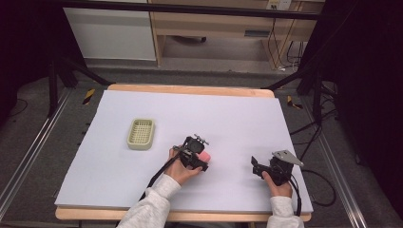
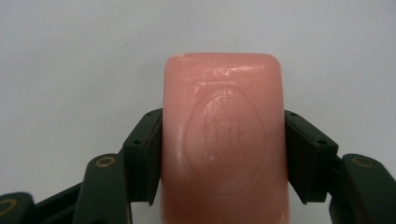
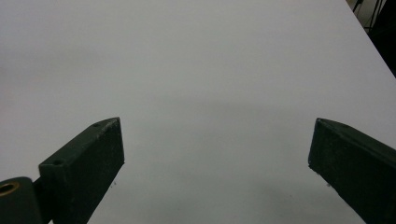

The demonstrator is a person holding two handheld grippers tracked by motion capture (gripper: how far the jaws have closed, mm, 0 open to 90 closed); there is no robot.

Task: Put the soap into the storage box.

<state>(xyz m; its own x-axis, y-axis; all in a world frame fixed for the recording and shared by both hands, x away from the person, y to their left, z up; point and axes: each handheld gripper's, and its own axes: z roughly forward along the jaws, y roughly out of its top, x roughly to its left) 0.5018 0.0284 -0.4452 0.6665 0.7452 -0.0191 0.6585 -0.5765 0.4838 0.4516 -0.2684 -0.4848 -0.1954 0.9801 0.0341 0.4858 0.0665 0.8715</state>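
Observation:
A pink bar of soap [image 2: 223,140] with an oval stamp on its face sits between the two black jaws in the left gripper view, both pads pressed against its sides. In the high view the soap [image 1: 205,156] peeks out at the tip of my left gripper [image 1: 201,159], near the middle of the white mat. My right gripper [image 1: 255,167] rests at the front right of the mat. Its jaws [image 3: 217,149] stand wide apart over bare mat, with nothing between them.
A pale yellow-green slotted soap dish [image 1: 141,133] lies on the white mat [image 1: 228,114] to the left of my left gripper. The mat covers a wooden table. Dark stands and cables flank the table on both sides.

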